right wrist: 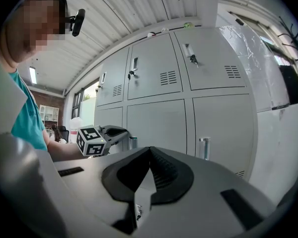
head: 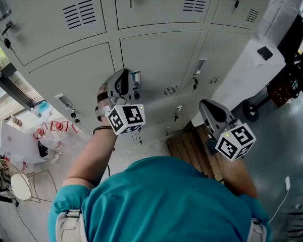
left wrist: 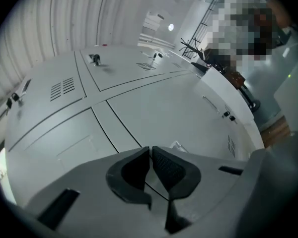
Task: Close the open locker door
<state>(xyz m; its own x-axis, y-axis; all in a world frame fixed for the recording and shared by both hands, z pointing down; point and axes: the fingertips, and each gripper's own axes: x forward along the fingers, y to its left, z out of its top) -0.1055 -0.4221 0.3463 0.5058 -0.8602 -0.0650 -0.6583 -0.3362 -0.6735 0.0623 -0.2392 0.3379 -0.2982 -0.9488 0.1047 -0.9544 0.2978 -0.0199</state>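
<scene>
Grey steel locker door (head: pixel 161 59), in the middle column of the locker bank (head: pixel 70 79), lies flush with its neighbours (no gap shows along its edges). The left gripper (head: pixel 129 82) points level at the door's left edge, just beside the handle (head: pixel 136 77). Its jaws are drawn almost together, a thin slit between them, nothing in it. The right gripper (head: pixel 208 109) hangs before the bank's right column, apart from the doors, jaws together and empty.
</scene>
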